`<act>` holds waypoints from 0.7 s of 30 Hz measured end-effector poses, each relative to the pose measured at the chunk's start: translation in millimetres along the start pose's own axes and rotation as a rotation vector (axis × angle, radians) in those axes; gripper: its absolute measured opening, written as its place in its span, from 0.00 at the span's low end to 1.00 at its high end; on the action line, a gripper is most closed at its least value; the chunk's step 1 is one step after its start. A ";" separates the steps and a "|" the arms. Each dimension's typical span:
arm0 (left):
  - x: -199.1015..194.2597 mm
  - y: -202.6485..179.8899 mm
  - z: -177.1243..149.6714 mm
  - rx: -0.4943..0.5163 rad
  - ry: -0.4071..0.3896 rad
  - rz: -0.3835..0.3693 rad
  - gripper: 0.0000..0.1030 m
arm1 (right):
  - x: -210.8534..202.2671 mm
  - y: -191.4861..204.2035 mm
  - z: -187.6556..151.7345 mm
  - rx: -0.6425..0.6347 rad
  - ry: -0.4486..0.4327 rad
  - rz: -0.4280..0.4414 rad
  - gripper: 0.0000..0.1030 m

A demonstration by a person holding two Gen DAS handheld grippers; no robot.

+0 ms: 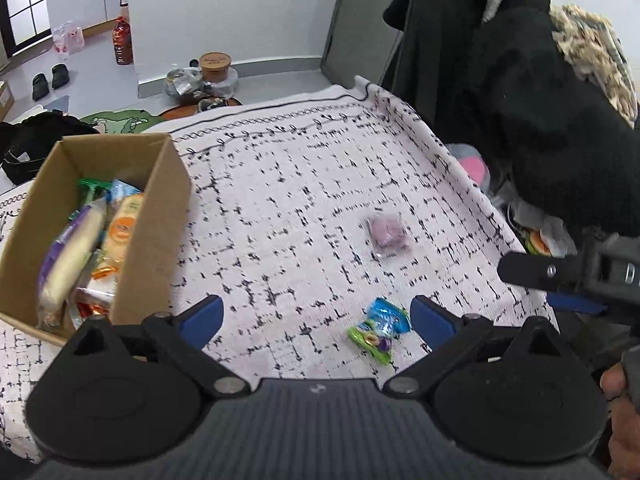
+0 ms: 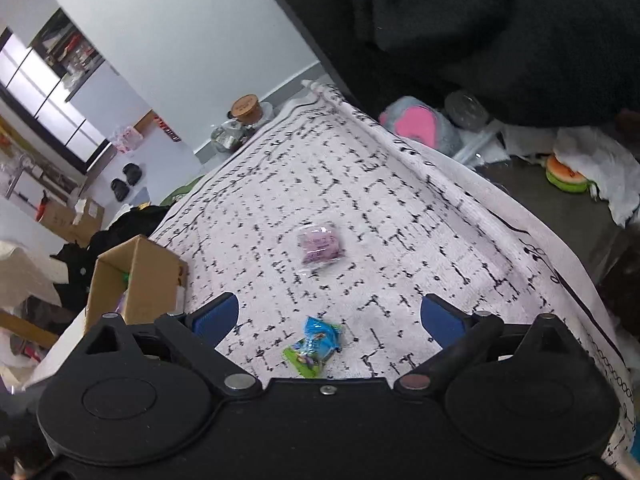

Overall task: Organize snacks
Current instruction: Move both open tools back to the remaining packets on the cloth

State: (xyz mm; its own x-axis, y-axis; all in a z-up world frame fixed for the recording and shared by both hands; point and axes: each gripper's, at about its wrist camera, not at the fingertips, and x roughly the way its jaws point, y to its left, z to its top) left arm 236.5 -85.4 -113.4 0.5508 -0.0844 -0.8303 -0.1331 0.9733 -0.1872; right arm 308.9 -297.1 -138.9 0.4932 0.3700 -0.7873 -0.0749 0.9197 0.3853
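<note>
Left tongs (image 1: pixel 316 316) spread apart, hovering low over the counter (image 1: pixel 304 184), right tongs (image 2: pixel 330 316) also spread, above a candy packet (image 2: pixel 314 346)

Cardboard box (image 1: pixel 96 216) on the patterned cloth (image 1: pixel 300 184), left side — packets stand packed inside it. Right of the box, mid-cloth, a small wrapped snack (image 1: pixel 387 233) lies alone. Nearer the camera, a second snack packet (image 1: pixel 380 328), well apart from the first, just inside the left gripper's (image 1: pixel 318 316) right finger. Beyond the cloth's far edge, on the floor — a lidded jar (image 1: pixel 215 65). Off the right edge, a plush toy (image 2: pixel 416 124).
</note>
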 end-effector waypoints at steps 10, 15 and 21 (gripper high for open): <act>31.9 -27.1 -16.0 0.057 0.050 -0.014 0.79 | 9.4 -13.0 3.6 0.047 0.021 0.028 0.96; 48.0 -36.6 -20.4 0.082 0.075 -0.027 0.72 | 15.1 -16.2 4.9 0.054 0.031 0.035 0.96; 68.9 -42.6 -24.5 0.086 0.117 -0.049 0.55 | 21.8 -17.9 7.3 0.057 0.026 0.026 0.96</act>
State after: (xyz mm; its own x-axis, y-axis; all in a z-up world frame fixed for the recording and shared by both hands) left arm 259.9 -137.8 -175.5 0.4547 -0.1513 -0.8777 -0.0347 0.9817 -0.1872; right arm 327.4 -306.4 -159.5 0.4689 0.3979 -0.7885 -0.0376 0.9009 0.4323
